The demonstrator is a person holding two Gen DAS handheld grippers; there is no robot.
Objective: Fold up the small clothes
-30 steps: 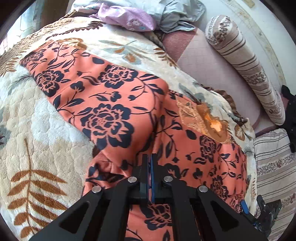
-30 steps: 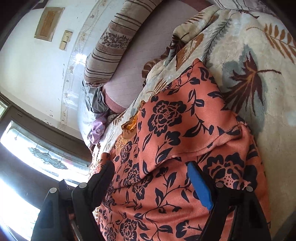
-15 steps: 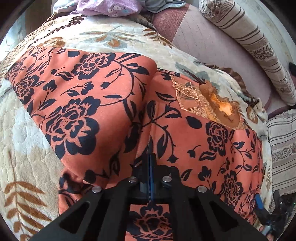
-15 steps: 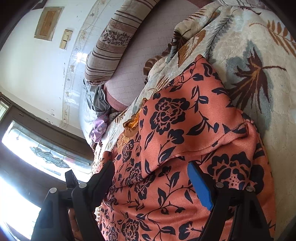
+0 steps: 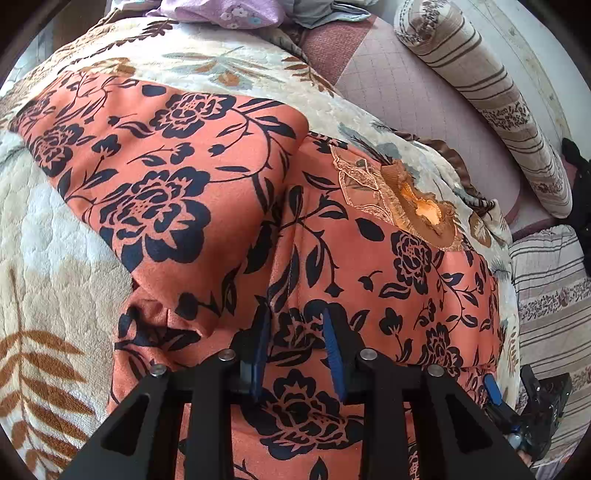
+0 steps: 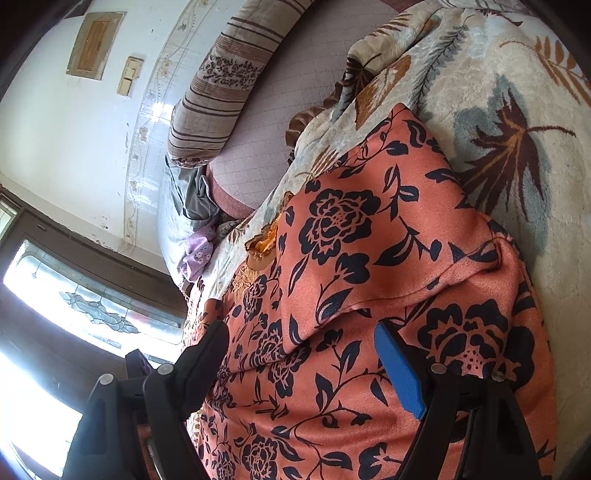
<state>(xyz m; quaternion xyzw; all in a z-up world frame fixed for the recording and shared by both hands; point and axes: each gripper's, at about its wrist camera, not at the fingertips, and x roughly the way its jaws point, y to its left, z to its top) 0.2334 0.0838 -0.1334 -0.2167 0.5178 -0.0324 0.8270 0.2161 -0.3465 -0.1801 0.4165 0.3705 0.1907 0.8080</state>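
An orange garment with dark blue flowers (image 5: 207,192) lies on a cream leaf-print blanket (image 5: 51,258). One part is folded over the rest, and a lace collar (image 5: 402,206) shows at its far side. My left gripper (image 5: 295,332) is open just above the cloth, holding nothing. The garment fills the right wrist view (image 6: 351,258) too. My right gripper (image 6: 306,354) is open wide over the cloth, and it also shows at the lower right of the left wrist view (image 5: 517,410).
A striped bolster pillow (image 5: 495,96) lies along the wall on a mauve quilted sheet (image 5: 406,92). Lilac and grey clothes (image 5: 229,11) are heaped at the far end of the bed. A window (image 6: 74,306) is at the right wrist view's left.
My left gripper was shut on the garment's edge and carried it across; now its jaws have opened and let the cloth go. My right gripper stayed open and barely moved.
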